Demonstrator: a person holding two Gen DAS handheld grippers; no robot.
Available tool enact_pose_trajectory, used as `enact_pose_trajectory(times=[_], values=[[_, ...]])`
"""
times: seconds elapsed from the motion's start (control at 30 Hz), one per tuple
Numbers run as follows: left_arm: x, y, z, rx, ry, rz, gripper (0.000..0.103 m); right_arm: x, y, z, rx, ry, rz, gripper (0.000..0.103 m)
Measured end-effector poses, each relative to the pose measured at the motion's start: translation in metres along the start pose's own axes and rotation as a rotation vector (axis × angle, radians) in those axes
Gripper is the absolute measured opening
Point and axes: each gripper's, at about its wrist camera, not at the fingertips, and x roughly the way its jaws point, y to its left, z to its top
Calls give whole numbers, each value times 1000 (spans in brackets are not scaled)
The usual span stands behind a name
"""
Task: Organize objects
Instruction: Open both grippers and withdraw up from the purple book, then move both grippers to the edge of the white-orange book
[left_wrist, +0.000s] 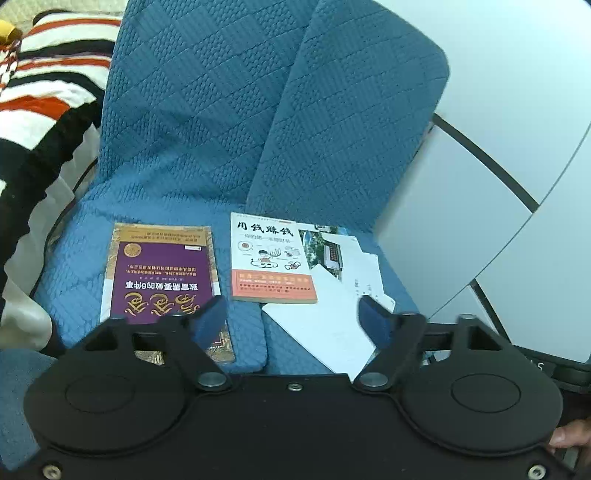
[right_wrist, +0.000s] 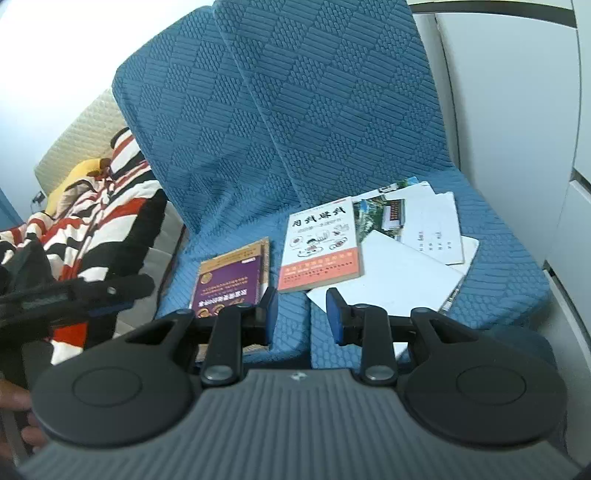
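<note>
— While hovering short of the blue sofa seat (left_wrist: 177, 229), held nothing: left gripper (left_wrist: 291, 317) with fingers spread wide, only cushion and paper edge showing in the gap.

— And the right gripper (right_wrist: 302, 312)?

— Fingers partly apart, also empty, aimed at the seam between the two seat cushions.

— Located the task's things?

— Lay flat on the seat. Purple book (left_wrist: 162, 284) at 9 o'clock of the white-and-orange book (left_wrist: 271, 258), close beside but not touching. Loose white papers (left_wrist: 332, 317) and a photo brochure (left_wrist: 323, 247) at 3 o'clock of that second book, partly tucked beneath it.

— Spotted any risks?

— Several, judged only from the layout. Could have crumpled or scattered the loose sheets if pinched singly, being thin and overlapping. Could have dragged the papers along if the white-and-orange book were pulled sideways, since it rested on them. Could have failed to get a finger under the purple book, lying flat on soft fabric, and just pressed it into the cushion.

— Anything else nearby?

— Striped blanket (right_wrist: 92, 221) at 9 o'clock, well apart. Could have collided left and right, working so close together.
</note>
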Motion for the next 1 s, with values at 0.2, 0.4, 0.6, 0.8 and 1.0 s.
enact_pose_trajectory(times=[0.2,0.4,0.6,0.8,1.0], values=[[-13,-12,-5,37,-20,16,101,-9,-2,-3,23,1,-16,84],[-22,-14,-8,24,-19,16,102,-16,-5,-6,69,28,-30,87],[-28,-17,-11,31,-38,3,102,-22,3,-7,24,35,-37,87],[-23,-26,-13,63,-42,8,102,-17,3,-7,5,38,-52,87],[-1,-24,-14,58,-35,11,102,-1,-2,-9,-9,54,-64,87]])
